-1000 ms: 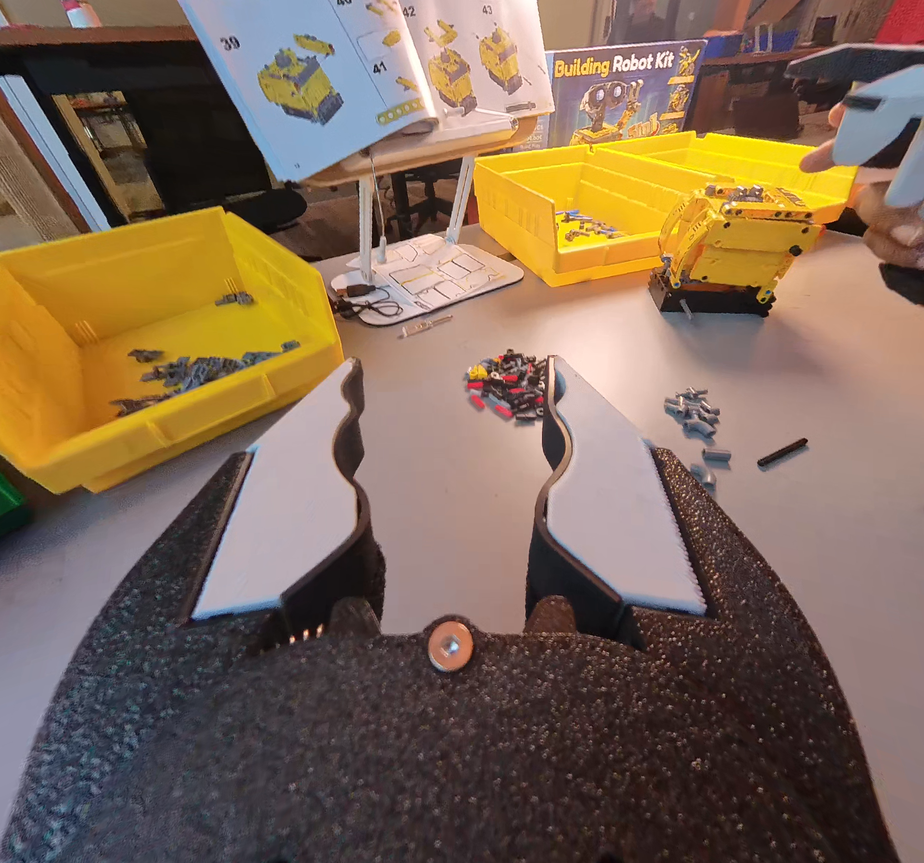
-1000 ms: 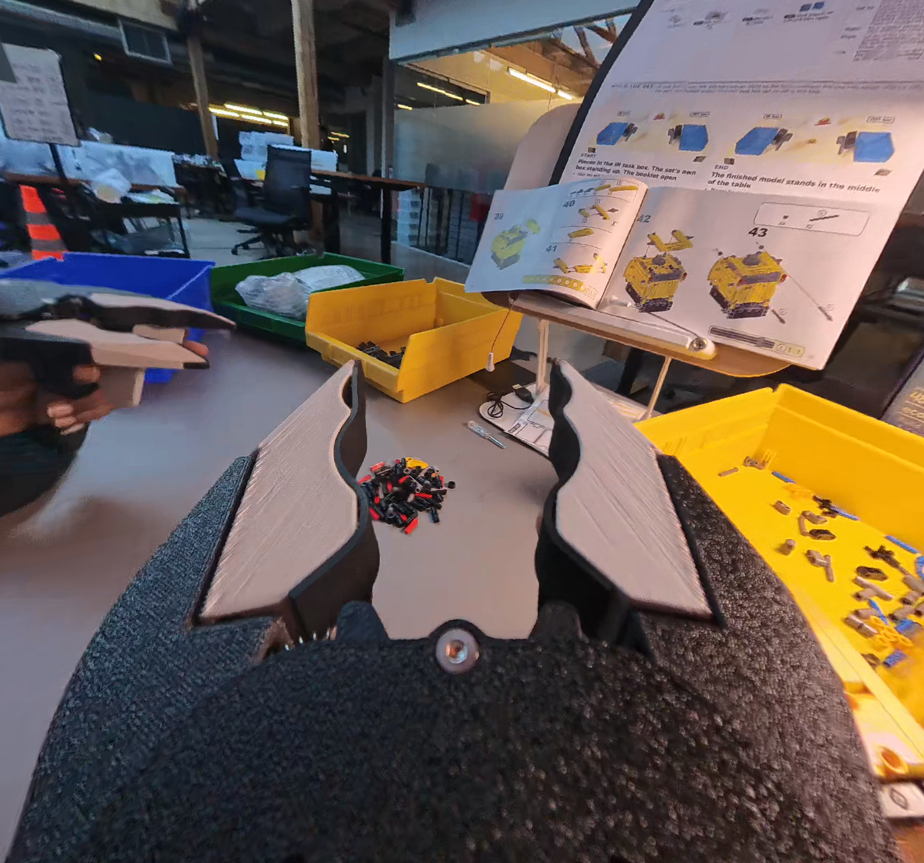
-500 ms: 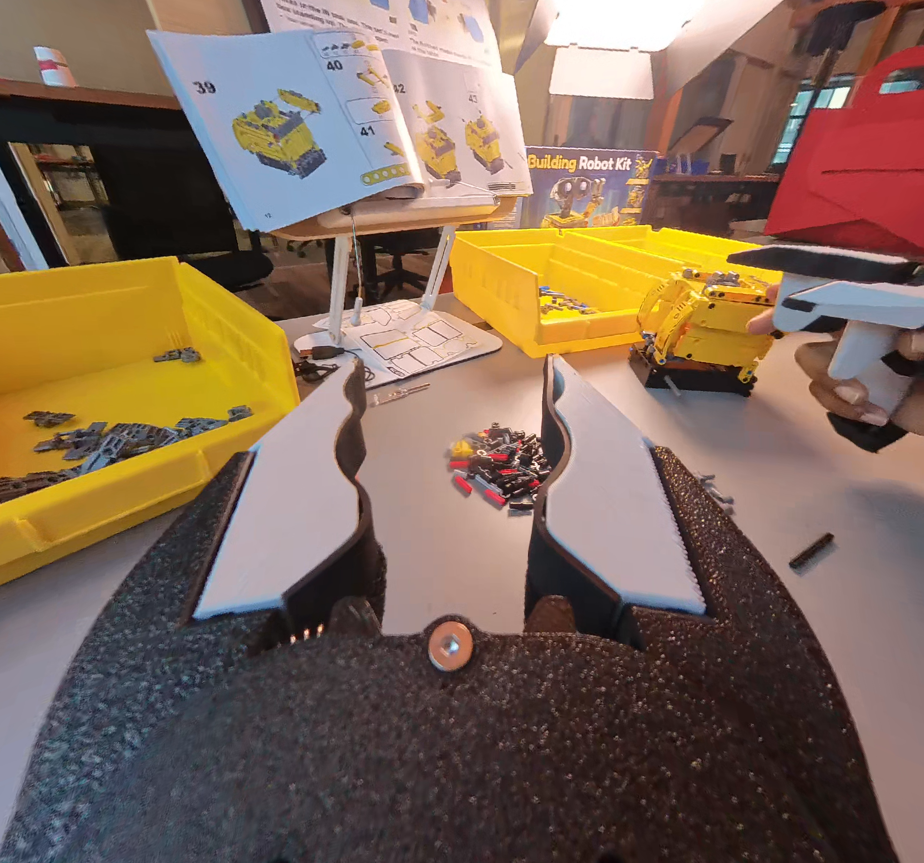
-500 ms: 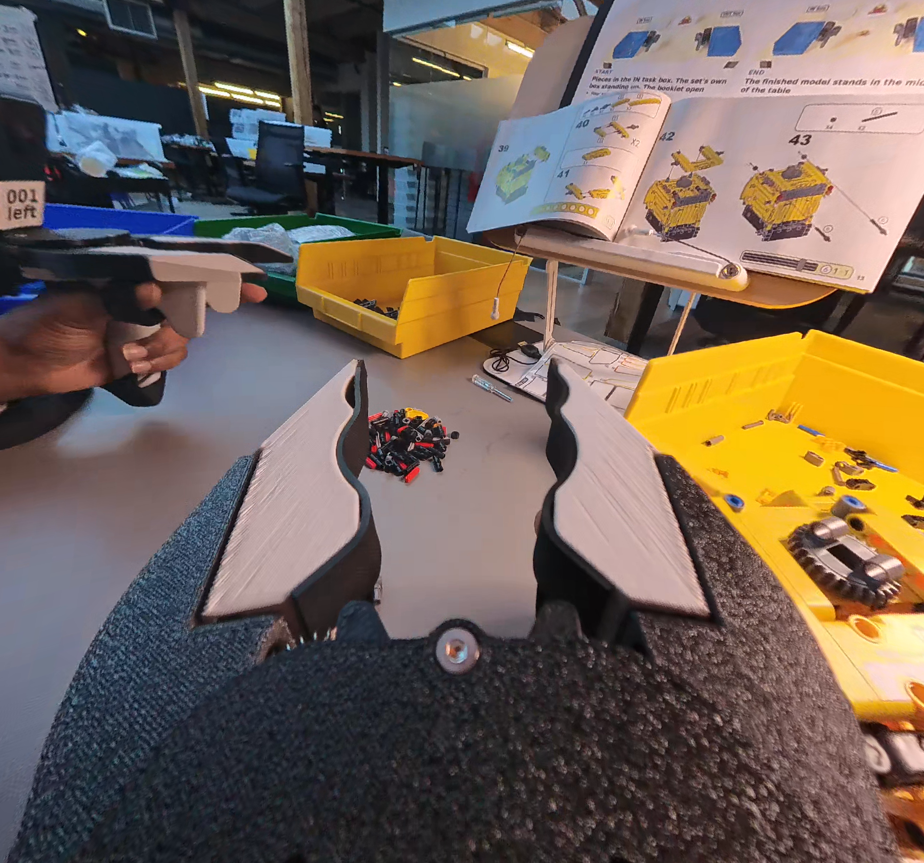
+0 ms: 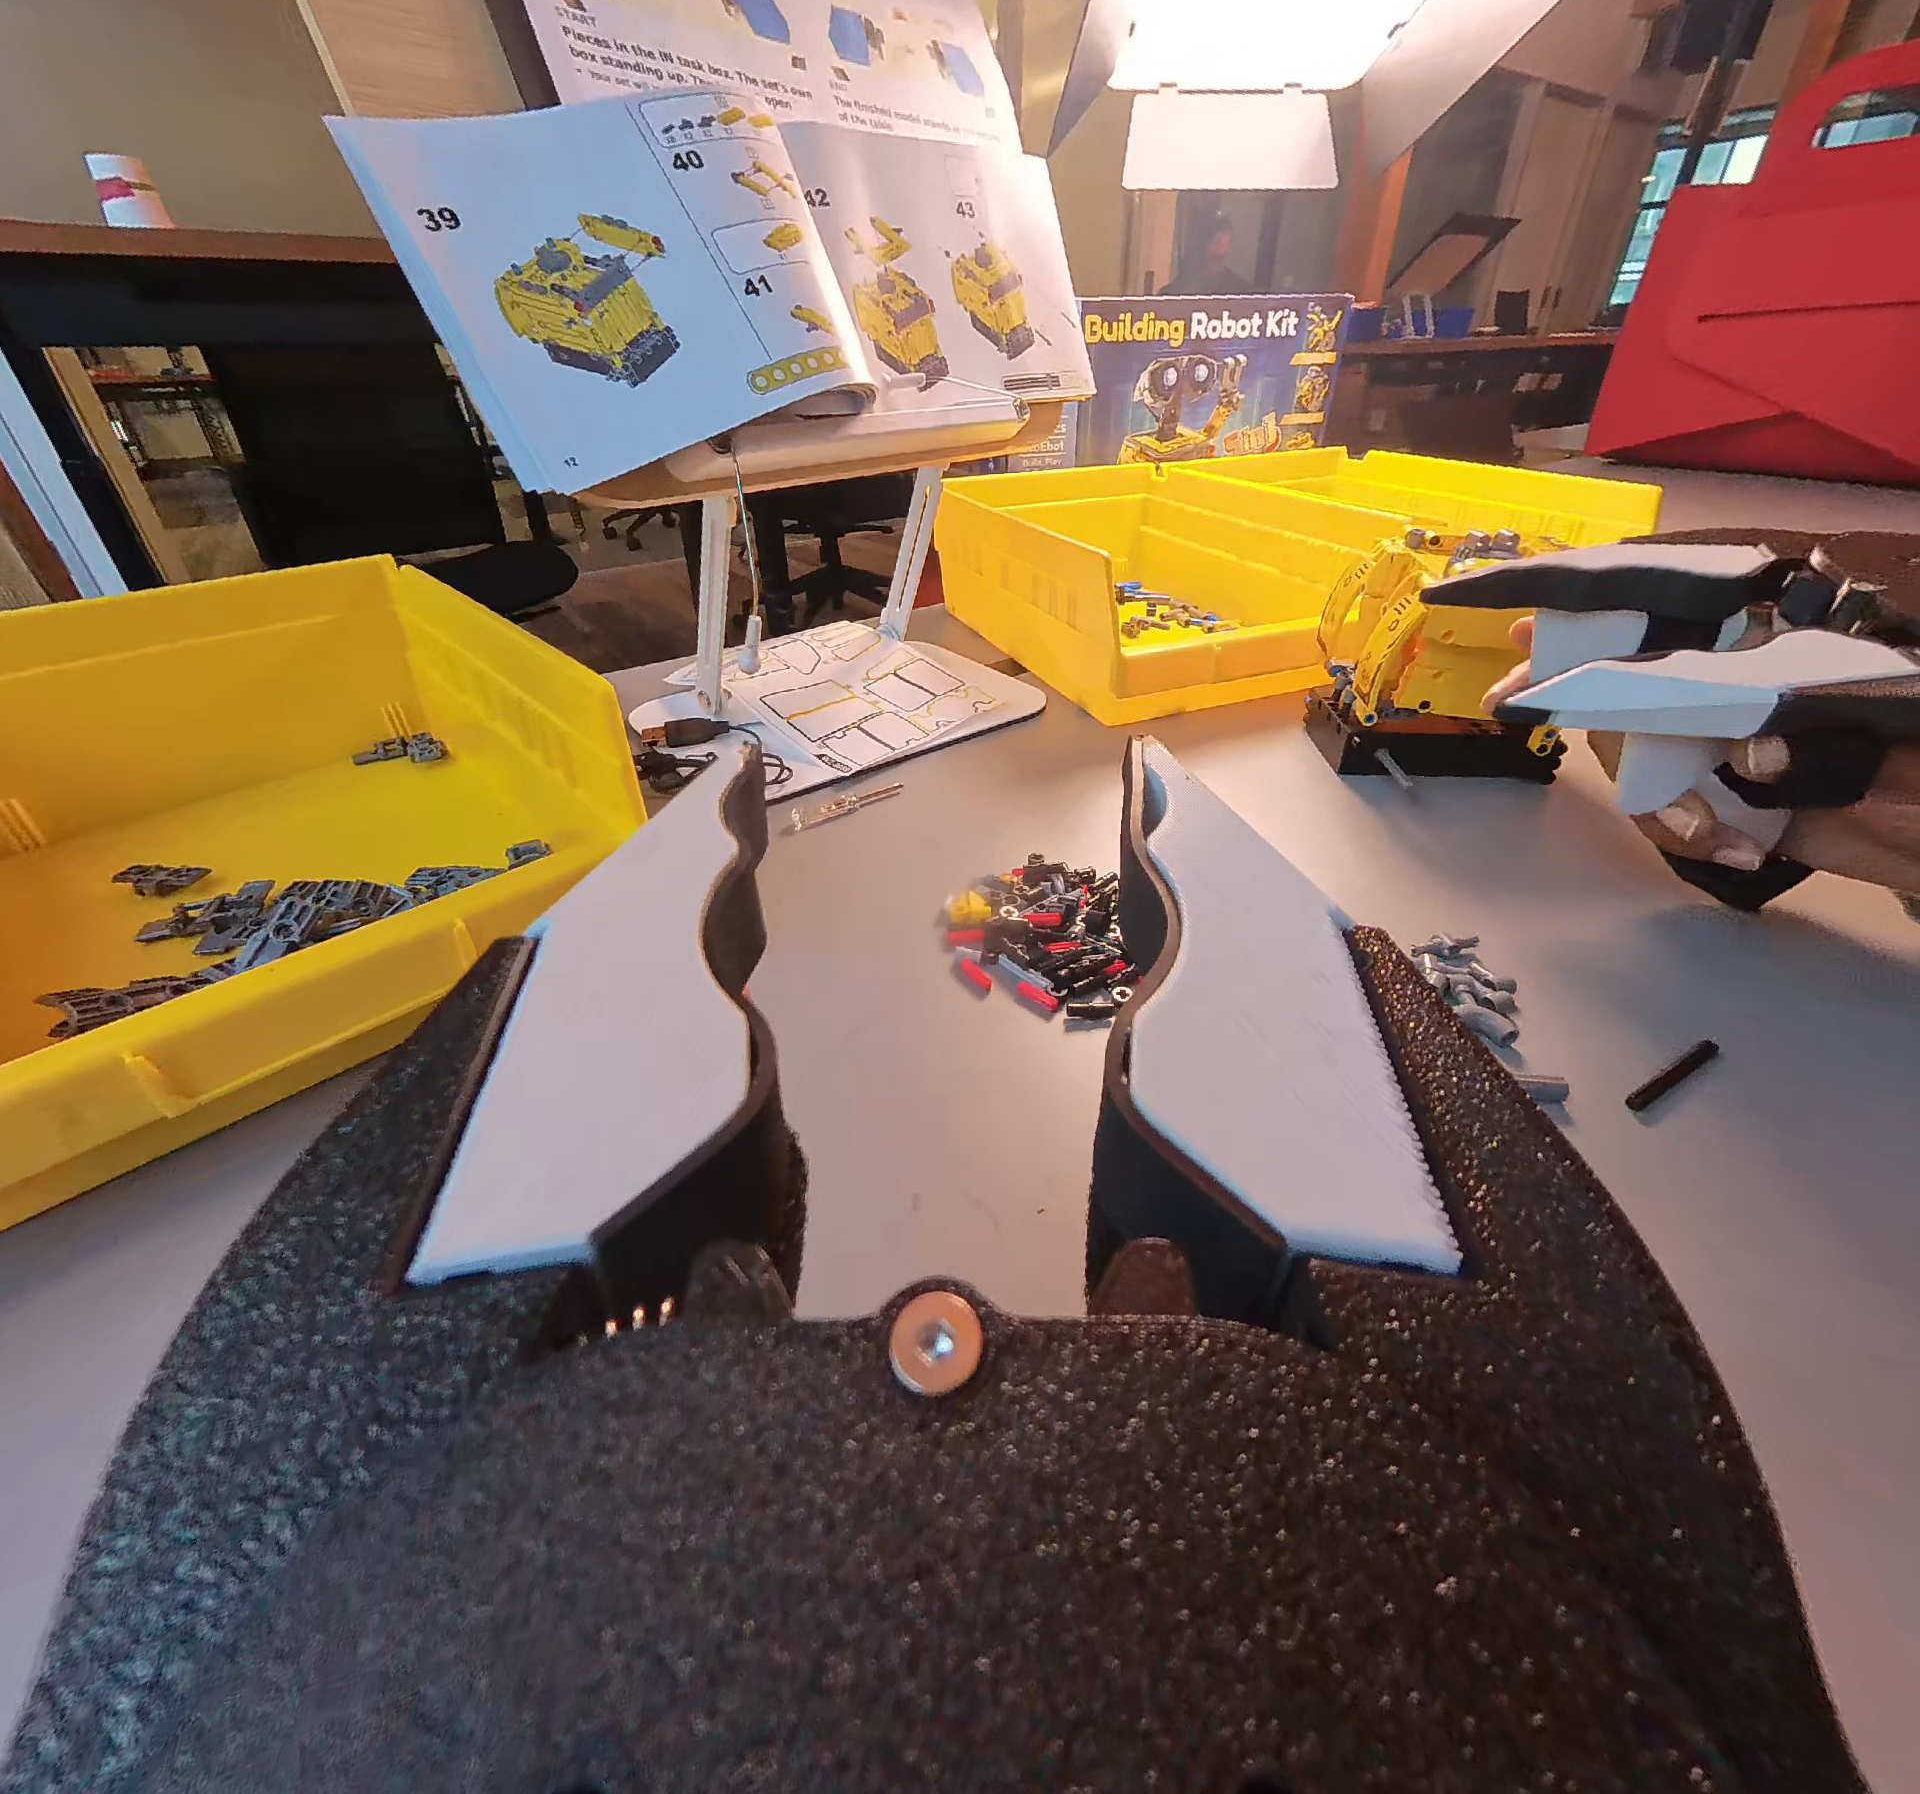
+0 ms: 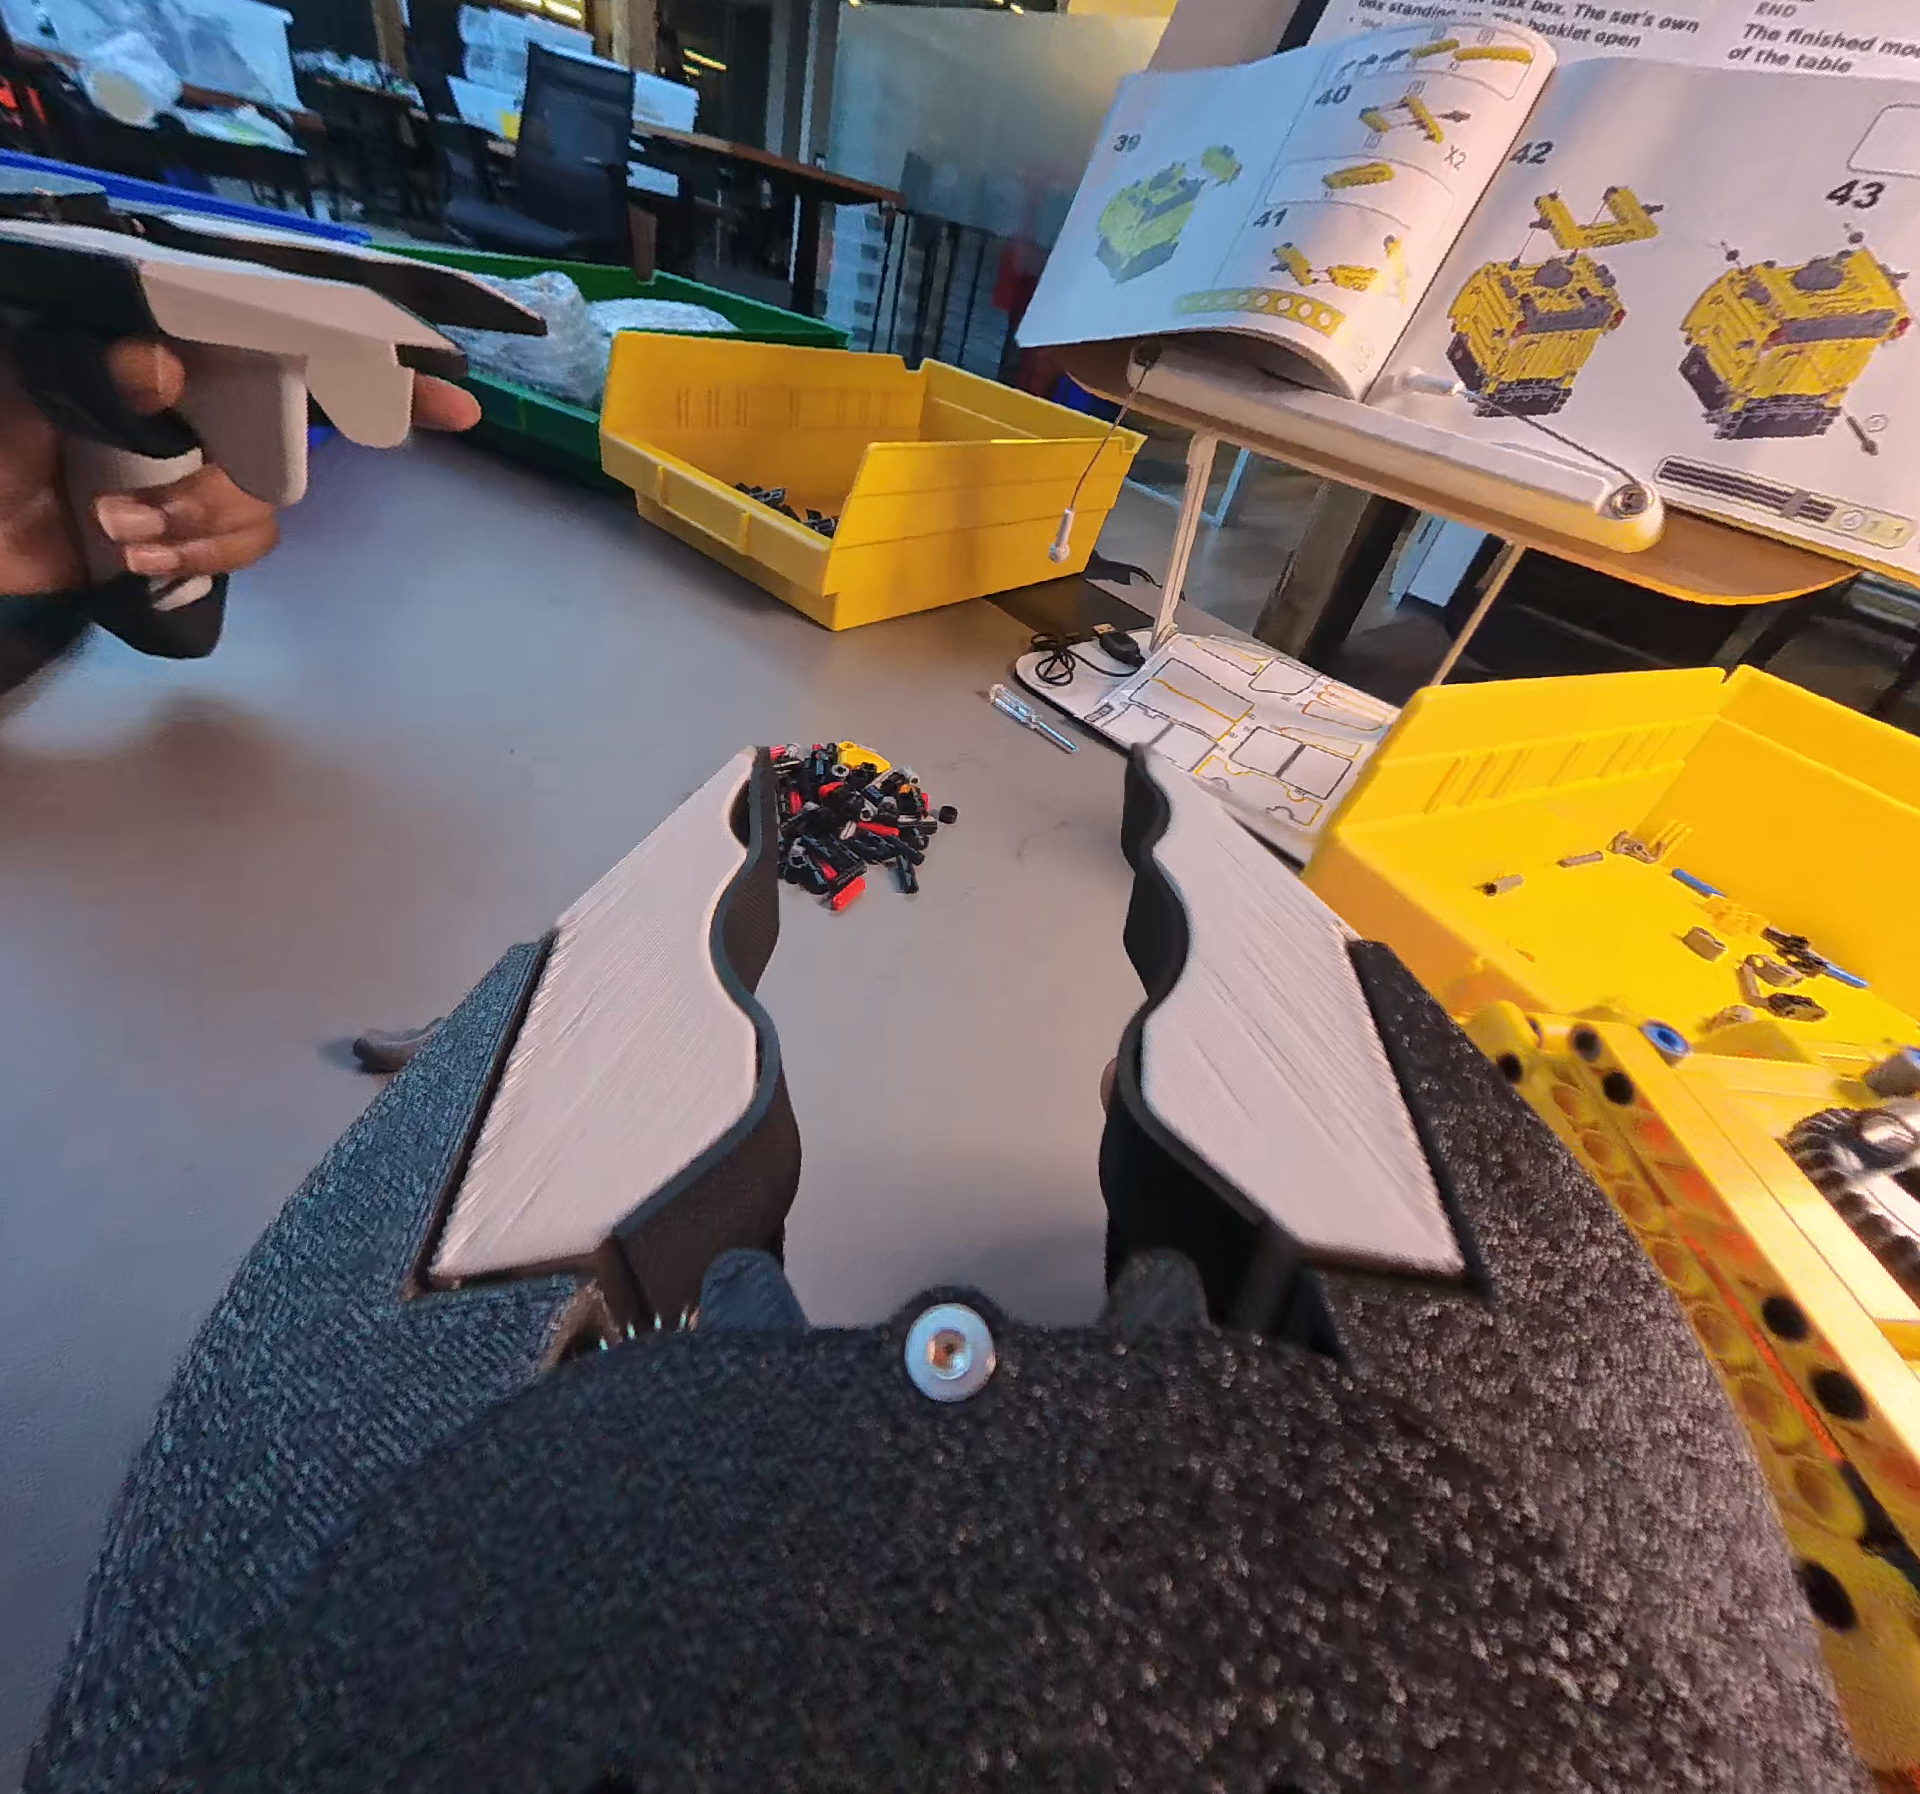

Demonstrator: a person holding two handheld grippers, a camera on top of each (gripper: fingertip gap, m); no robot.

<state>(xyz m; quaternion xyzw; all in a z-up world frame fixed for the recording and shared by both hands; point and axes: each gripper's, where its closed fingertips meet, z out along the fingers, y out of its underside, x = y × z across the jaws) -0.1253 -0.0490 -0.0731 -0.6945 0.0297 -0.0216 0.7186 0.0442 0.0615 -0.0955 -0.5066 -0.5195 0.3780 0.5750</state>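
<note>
My left gripper [image 5: 940, 757] is open and empty, held low over the grey table, with a pile of small black and red pins [image 5: 1039, 934] just ahead by its right finger. My right gripper [image 6: 948, 762] is open and empty too, and the same pile [image 6: 857, 814] lies near its left fingertip. A yellow brick-built vehicle model [image 5: 1392, 632] stands at the right. The right gripper shows in the left wrist view [image 5: 1465, 648] right in front of the model. The model [image 6: 1704, 1152] fills the right wrist view's lower right. The left gripper [image 6: 499, 342] shows at far left, held by a hand.
A yellow bin with grey parts [image 5: 312, 809] sits at the left; more yellow bins [image 5: 1143, 549] are behind the model. An open instruction booklet on a stand [image 5: 727, 290], a small screwdriver [image 5: 847, 804], grey connectors [image 5: 1475, 981] and a black axle [image 5: 1671, 1074] are on the table.
The right gripper has come down and left in front of the yellow model, which now shows in its own view. The left gripper has lowered and levelled out behind the pin pile. Both stay open.
</note>
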